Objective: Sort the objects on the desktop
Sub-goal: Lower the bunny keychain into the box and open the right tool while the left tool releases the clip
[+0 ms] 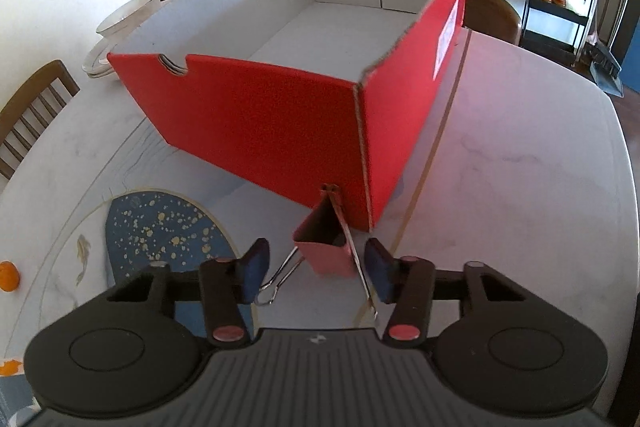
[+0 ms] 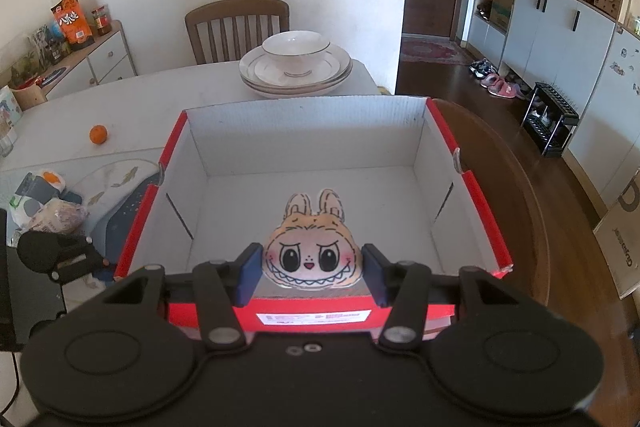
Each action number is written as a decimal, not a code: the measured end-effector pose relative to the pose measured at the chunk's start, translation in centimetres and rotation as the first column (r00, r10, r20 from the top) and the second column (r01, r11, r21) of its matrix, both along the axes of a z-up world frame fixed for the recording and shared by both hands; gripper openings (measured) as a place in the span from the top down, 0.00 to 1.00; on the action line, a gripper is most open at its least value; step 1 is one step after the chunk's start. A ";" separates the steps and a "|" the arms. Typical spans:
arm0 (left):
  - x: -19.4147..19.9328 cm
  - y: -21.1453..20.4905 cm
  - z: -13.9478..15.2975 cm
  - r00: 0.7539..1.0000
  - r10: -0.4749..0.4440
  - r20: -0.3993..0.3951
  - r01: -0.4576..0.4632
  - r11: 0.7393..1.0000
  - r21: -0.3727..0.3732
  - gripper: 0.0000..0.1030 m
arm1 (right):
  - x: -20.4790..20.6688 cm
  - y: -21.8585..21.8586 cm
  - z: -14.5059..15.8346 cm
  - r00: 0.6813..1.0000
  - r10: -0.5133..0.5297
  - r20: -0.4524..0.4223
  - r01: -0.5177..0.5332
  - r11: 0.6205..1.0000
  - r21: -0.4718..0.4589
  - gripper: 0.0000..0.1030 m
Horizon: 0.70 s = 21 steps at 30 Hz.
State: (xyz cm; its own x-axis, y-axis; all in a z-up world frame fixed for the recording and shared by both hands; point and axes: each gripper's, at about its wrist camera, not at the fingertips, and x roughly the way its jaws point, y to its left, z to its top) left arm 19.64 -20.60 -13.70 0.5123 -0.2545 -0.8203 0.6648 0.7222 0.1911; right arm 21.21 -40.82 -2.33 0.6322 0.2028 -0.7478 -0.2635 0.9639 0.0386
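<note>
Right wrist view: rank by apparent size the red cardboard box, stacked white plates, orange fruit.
1. Red cardboard box, largest.
2. Stacked white plates.
3. Orange fruit, smallest.
The box lies nearest the camera, but the order is not in doubt.

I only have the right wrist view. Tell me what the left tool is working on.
Observer: A red binder clip sits between the pads of the left tool, resting on the table.
Operator: Give me its place relative to the box.
Observer: It is outside the red box, right by the box's near corner.
Operator: Report whether the pads have it.
Observer: Not by its body: table shows between the body and the left pad. I cannot tell whether the right pad touches a wire handle.
</note>
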 end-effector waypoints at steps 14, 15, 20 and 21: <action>-0.5 1.5 1.2 0.987 0.156 -0.035 -0.159 0.984 -0.079 0.72 | 1.4 -0.5 -0.5 1.000 0.007 -0.018 -0.007 1.000 0.015 0.49; -0.5 1.7 1.4 0.985 0.168 -0.041 -0.171 0.981 -0.087 0.74 | 1.5 -0.5 -0.5 1.000 0.010 -0.017 -0.010 1.000 0.016 0.49; -0.8 2.4 2.4 0.978 0.205 -0.043 -0.209 0.972 -0.110 0.74 | 1.9 -0.3 -0.5 1.000 0.022 -0.017 -0.022 1.000 0.015 0.49; -0.8 2.5 2.7 0.976 0.214 -0.045 -0.218 0.969 -0.115 0.74 | 2.0 -0.3 -0.5 1.000 0.023 -0.017 -0.023 1.000 0.013 0.49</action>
State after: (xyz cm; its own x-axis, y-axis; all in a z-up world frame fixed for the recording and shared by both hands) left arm 18.84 -18.11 -10.96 0.5397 -0.2368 -0.8079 0.4947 0.8657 0.0767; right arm 23.24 -41.15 -2.82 0.6141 0.2265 -0.7561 -0.2845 0.9571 0.0556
